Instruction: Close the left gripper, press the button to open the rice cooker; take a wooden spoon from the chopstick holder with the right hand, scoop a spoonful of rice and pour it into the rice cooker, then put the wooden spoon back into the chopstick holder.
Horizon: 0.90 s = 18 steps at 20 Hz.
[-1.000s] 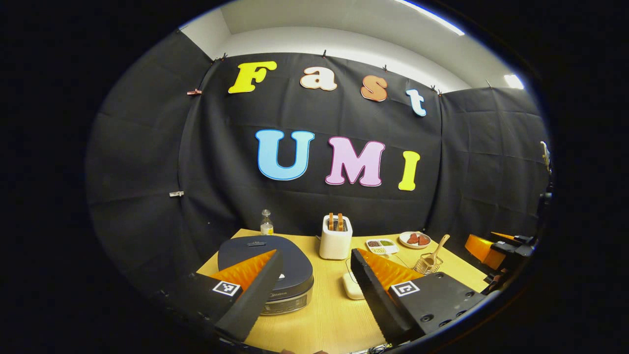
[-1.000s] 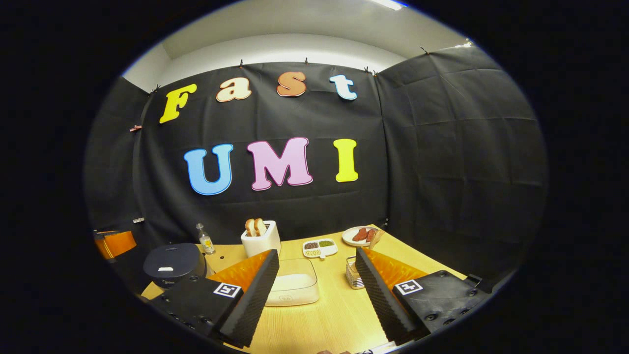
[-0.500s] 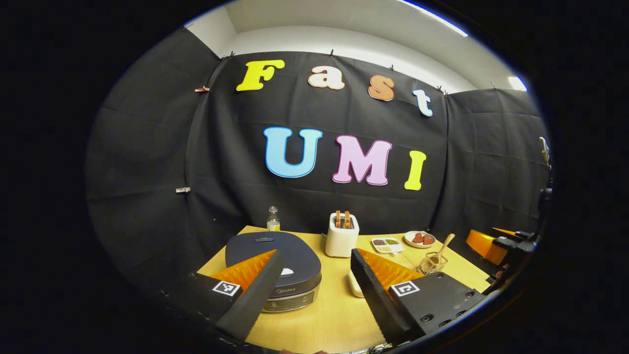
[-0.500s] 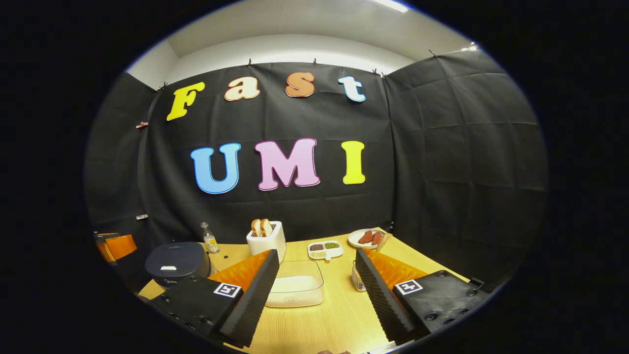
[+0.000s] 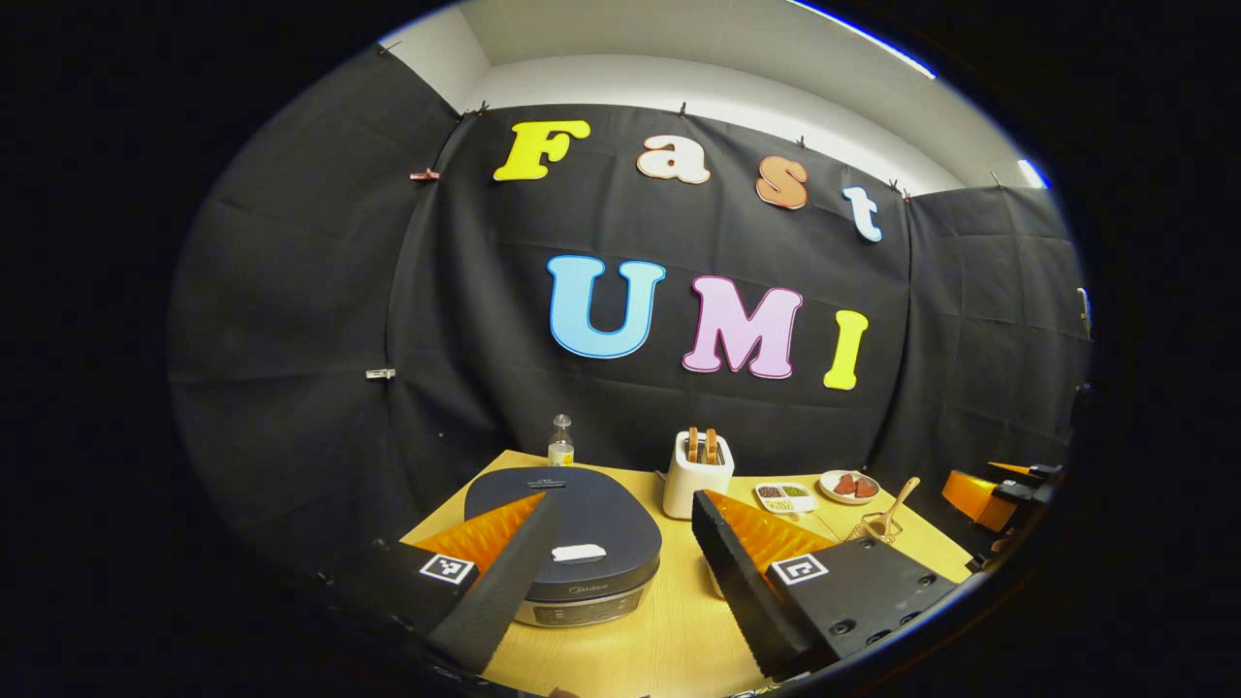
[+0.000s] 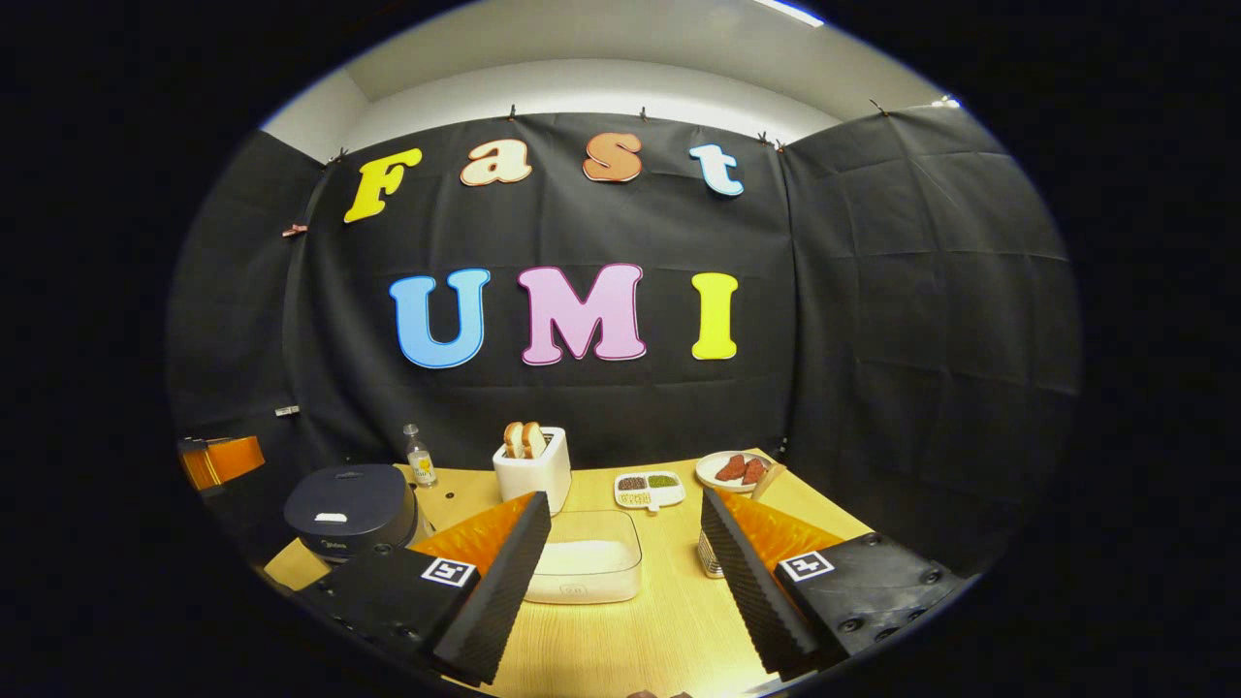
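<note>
Cooker point(image 5: 572, 548), lid down, sits at my left gripper's point(image 5: 616, 582) twelve o'clock, button point(image 5: 579, 554) between wide, empty jaws, lined up for pressing. My right gripper point(image 6: 620, 591), equally spread and empty, faces the rice tub point(image 6: 587, 567), holder point(image 6: 710, 557) at one o'clock.

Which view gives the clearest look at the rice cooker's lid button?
The left gripper view: the rice cooker sits close, between the fingers, its pale button plain on the shut lid. In the right gripper view the cooker is smaller, far left, the button a small mark.
</note>
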Each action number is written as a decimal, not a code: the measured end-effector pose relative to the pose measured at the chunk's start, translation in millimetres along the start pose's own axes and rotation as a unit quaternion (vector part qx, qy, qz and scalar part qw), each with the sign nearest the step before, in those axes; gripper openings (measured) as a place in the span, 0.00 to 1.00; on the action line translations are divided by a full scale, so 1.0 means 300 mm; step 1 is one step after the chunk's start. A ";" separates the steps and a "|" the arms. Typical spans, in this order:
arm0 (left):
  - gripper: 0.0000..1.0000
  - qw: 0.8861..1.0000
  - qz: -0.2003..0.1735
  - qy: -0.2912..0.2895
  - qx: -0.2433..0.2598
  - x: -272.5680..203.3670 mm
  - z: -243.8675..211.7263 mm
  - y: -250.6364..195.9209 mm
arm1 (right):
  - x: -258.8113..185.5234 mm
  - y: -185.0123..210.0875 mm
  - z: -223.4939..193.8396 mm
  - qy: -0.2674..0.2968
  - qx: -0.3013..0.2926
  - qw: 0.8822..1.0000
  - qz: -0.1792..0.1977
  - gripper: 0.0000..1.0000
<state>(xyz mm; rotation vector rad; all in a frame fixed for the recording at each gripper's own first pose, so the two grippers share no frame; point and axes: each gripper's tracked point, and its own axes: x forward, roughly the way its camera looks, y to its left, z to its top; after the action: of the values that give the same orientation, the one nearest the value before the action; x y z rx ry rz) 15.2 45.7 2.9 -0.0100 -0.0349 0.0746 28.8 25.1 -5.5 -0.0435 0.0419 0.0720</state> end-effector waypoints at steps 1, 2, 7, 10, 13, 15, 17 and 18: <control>0.96 1.000 0.001 0.001 0.001 0.011 0.005 0.007 | 0.014 0.002 0.012 -0.002 -0.001 1.000 0.003 0.97; 0.95 1.000 0.002 0.003 0.001 0.031 0.008 0.014 | 0.028 0.003 0.022 -0.003 -0.003 1.000 0.005 0.97; 0.94 0.999 -0.003 0.029 -0.014 0.099 0.016 0.032 | 0.099 -0.002 0.066 -0.004 -0.014 1.000 0.013 0.97; 0.76 0.998 0.002 0.051 -0.030 0.145 0.004 0.047 | 0.146 -0.009 0.072 -0.001 -0.015 1.000 0.020 0.97; 0.64 0.995 0.017 0.086 -0.047 0.193 -0.028 0.055 | 0.189 -0.028 0.069 0.001 -0.008 1.000 0.027 0.98; 0.54 0.993 0.027 0.098 -0.058 0.216 -0.039 0.055 | 0.208 -0.045 0.039 0.008 -0.005 0.999 0.032 0.98; 0.39 0.991 0.032 0.113 -0.062 0.240 -0.065 0.050 | 0.228 -0.053 -0.007 0.025 -0.004 0.999 0.042 0.98; 0.29 0.990 0.034 0.118 -0.063 0.256 -0.073 0.047 | 0.239 -0.058 -0.021 0.033 -0.002 0.998 0.047 0.98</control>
<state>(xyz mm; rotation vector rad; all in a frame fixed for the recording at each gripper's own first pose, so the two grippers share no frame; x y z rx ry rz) 91.6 65.3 -16.6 -0.1469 0.1971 0.1386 101.3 12.7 -14.0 -0.0479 0.1095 0.1642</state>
